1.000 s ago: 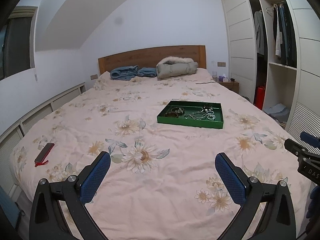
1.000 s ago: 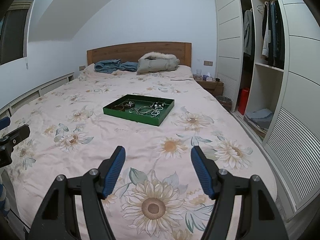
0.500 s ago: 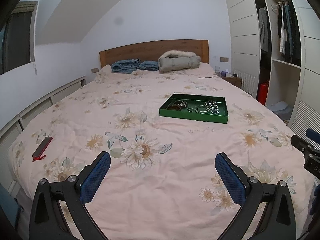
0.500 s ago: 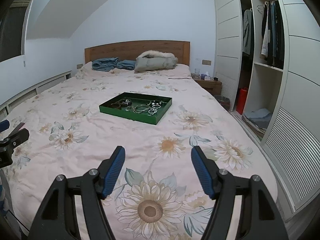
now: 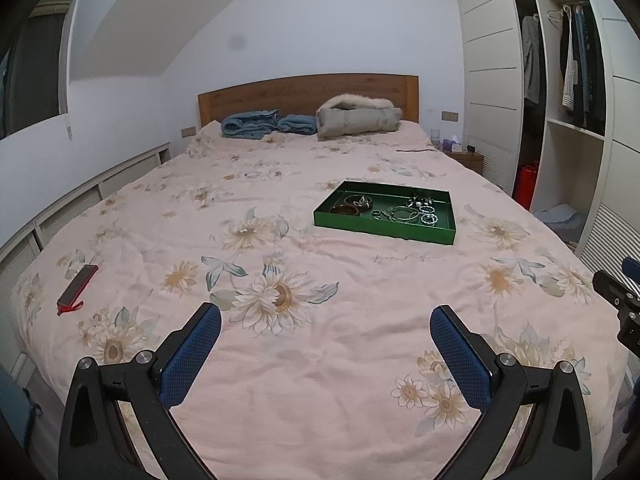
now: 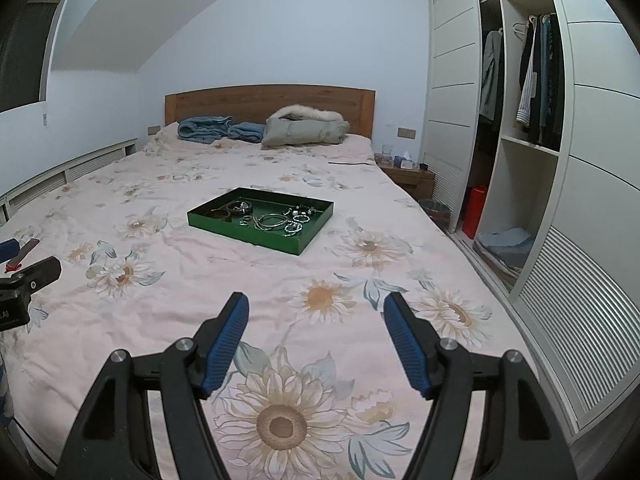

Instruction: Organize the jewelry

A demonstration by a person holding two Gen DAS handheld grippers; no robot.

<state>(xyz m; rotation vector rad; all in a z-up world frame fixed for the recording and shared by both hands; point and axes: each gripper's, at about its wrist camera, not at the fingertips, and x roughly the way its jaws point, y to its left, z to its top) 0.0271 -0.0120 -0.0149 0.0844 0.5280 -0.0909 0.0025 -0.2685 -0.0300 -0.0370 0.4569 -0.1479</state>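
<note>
A shallow green tray (image 5: 382, 231) (image 6: 256, 237) lies in the middle of the bed. Inside it are a brown bangle (image 5: 345, 209), silver bangles (image 5: 403, 213) (image 6: 269, 221) and small bead bracelets (image 5: 428, 213) (image 6: 296, 226). My left gripper (image 5: 325, 322) hovers over the bed's foot, well short of the tray, open with nothing between its blue pads. My right gripper (image 6: 316, 310) is likewise open and empty, with the tray ahead and a little to its left. Each gripper's black tip shows at the edge of the other's view.
The bed has a pink floral duvet (image 5: 280, 264). A red flat case (image 5: 77, 289) lies near its left edge. Folded blue blankets (image 5: 250, 123) and a grey coat (image 5: 358, 116) sit at the wooden headboard. An open wardrobe (image 6: 520, 128) and a nightstand (image 6: 408, 174) stand on the right.
Both views shifted slightly: the tray now sits a little nearer in the left view and further left in the right view. Both grippers stayed open and empty.
</note>
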